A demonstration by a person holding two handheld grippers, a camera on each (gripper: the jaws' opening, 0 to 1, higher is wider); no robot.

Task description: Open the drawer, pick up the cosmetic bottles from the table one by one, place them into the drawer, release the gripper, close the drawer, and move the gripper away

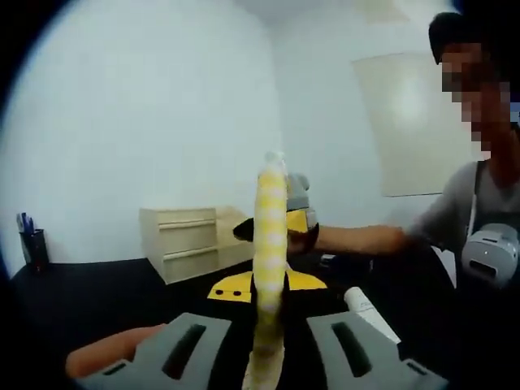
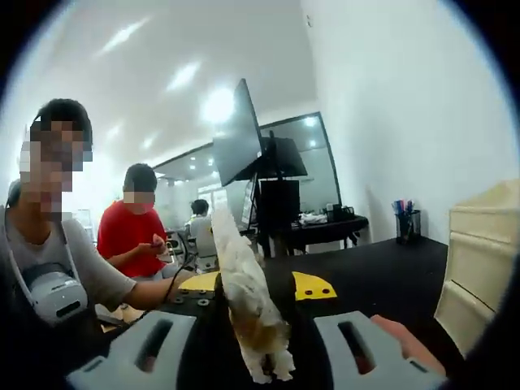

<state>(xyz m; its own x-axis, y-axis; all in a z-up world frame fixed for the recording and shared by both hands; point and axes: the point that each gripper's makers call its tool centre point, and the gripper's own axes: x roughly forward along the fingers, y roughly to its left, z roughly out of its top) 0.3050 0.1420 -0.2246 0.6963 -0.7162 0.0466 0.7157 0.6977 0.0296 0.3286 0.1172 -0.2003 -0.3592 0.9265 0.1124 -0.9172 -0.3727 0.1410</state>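
Between jaws of left hand-held gripper [image 1: 265, 357], left gripper view: yellow-white checked tube [image 1: 270, 244] clamped, long axis upright, running away from camera. Drawer unit [image 1: 188, 241] far left on black bench [image 1: 81, 296], drawers look closed; white bottle [image 1: 367, 312] lies near right.

Right gripper view: right hand-held gripper [image 2: 256, 357] clenched on crinkled white packet [image 2: 248, 301], tilted up-left. Drawer unit [image 2: 481, 260] at right edge, close. Judgement: right hand nearer drawer, but both loaded.

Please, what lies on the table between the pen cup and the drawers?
Nothing: the black table between the pen cup and the drawers is bare, as the left gripper view shows.
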